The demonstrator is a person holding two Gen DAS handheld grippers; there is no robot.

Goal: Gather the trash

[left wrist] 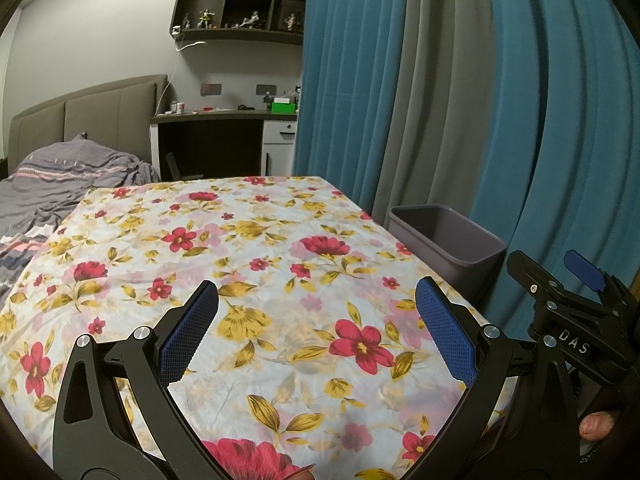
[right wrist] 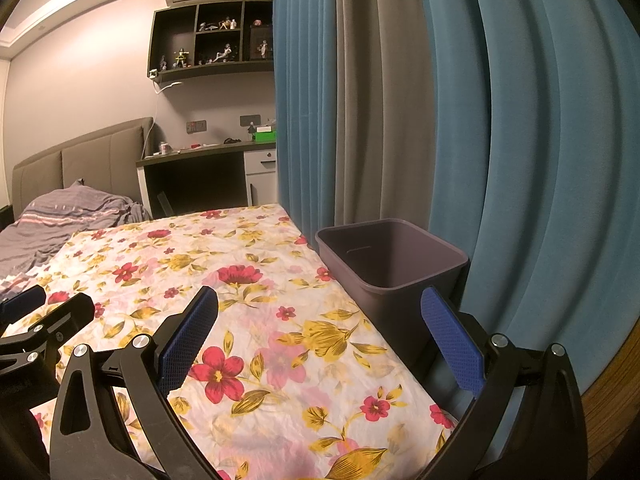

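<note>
A grey-purple bin (left wrist: 448, 240) (right wrist: 390, 258) stands on the floor against the right edge of a table covered by a floral cloth (left wrist: 248, 248) (right wrist: 192, 264). The bin's inside looks empty as far as it shows. No loose trash shows on the cloth. My left gripper (left wrist: 316, 312) hovers open over the near part of the cloth with nothing between its blue pads. My right gripper (right wrist: 320, 320) is open too, over the table's right edge just short of the bin. In each wrist view the other gripper shows at the side.
Teal and grey curtains (left wrist: 460, 100) hang right behind the bin. A bed with a grey duvet (left wrist: 60, 184) lies left of the table. A desk (left wrist: 224, 128) and wall shelves with figurines (left wrist: 240, 0) stand at the back.
</note>
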